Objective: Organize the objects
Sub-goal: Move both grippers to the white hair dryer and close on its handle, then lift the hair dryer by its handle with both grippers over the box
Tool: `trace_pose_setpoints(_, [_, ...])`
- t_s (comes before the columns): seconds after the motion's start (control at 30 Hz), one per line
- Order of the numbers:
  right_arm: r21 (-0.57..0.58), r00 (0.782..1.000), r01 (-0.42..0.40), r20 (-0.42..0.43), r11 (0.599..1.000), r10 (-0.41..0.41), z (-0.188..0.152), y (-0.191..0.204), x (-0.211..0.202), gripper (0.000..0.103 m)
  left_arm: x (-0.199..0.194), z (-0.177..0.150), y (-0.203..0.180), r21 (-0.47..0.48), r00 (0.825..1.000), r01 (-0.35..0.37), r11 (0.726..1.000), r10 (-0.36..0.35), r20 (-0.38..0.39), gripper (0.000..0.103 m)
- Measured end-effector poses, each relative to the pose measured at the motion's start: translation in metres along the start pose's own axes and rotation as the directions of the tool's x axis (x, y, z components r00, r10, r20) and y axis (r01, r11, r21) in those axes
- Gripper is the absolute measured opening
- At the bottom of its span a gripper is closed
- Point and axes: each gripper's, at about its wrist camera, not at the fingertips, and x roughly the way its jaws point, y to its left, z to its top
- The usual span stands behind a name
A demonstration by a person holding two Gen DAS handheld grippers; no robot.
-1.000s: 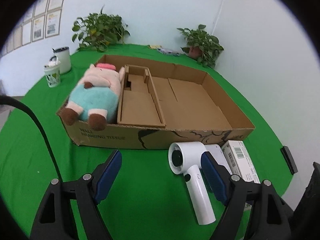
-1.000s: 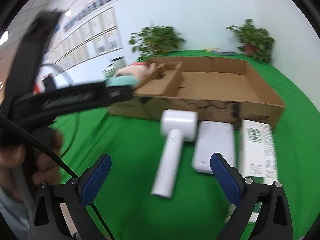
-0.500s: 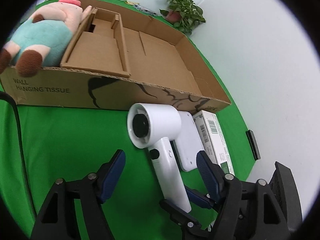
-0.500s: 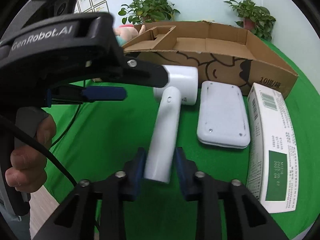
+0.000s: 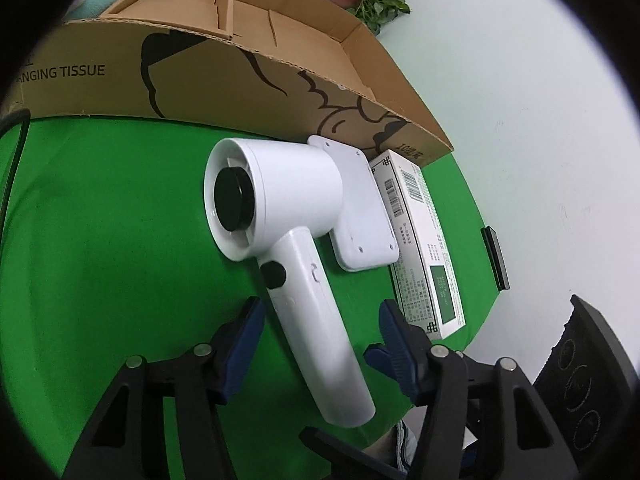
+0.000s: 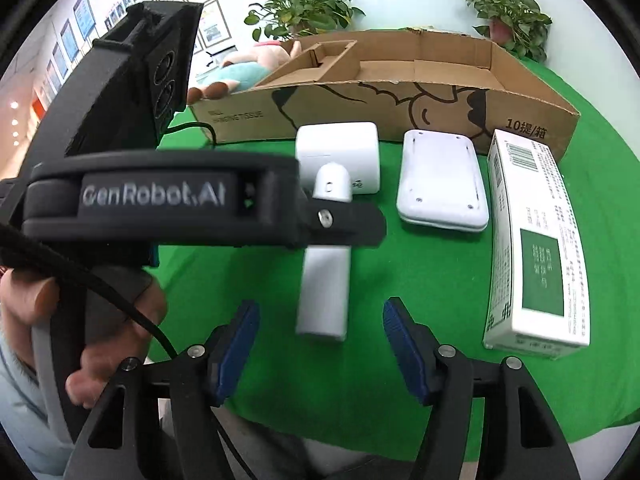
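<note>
Closing left gripper straddles hair dryer handle, untouched.

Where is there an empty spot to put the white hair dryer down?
Roomiest is the cardboard box floor, right of its cardboard divider; the plush toy fills the left end. The green cloth left of the hair dryer is bare too. Right of it is crowded: white case and printed carton lie packed side by side.

Cardboard box wall close behind hairdryer
</note>
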Motion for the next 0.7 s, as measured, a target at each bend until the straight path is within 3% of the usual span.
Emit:
trace_pose_setpoints(0.13, [0.016, 1.000, -0.007, -0.009, 1.000, 0.007, -0.003, 0.003, 0.003, 0.058, 0.003, 0.006, 0.005, -0.034, 1.000, 0.007, 0.999, -0.006, 0.012, 0.052])
trace_pose_setpoints(0.23, [-0.006, 1.000, -0.002, -0.024, 1.000, 0.002, -0.009, 0.010, 0.008, 0.043, 0.003, 0.007, 0.006, -0.042, 1.000, 0.014, 0.999, -0.013, 0.020, 0.051])
trace_pose_setpoints(0.4, [-0.067, 0.999, 0.042, -0.021, 0.997, -0.043, -0.011, 0.021, 0.007, 0.029, 0.004, 0.007, 0.007, -0.038, 0.999, -0.033, 0.999, 0.034, 0.016, 0.033])
trace_pose_setpoints(0.7, [-0.089, 0.998, 0.055, -0.008, 0.994, -0.056, -0.009, 0.023, 0.006, 0.029, 0.005, 0.007, 0.011, -0.031, 0.999, -0.051, 0.998, 0.052, 0.013, 0.033])
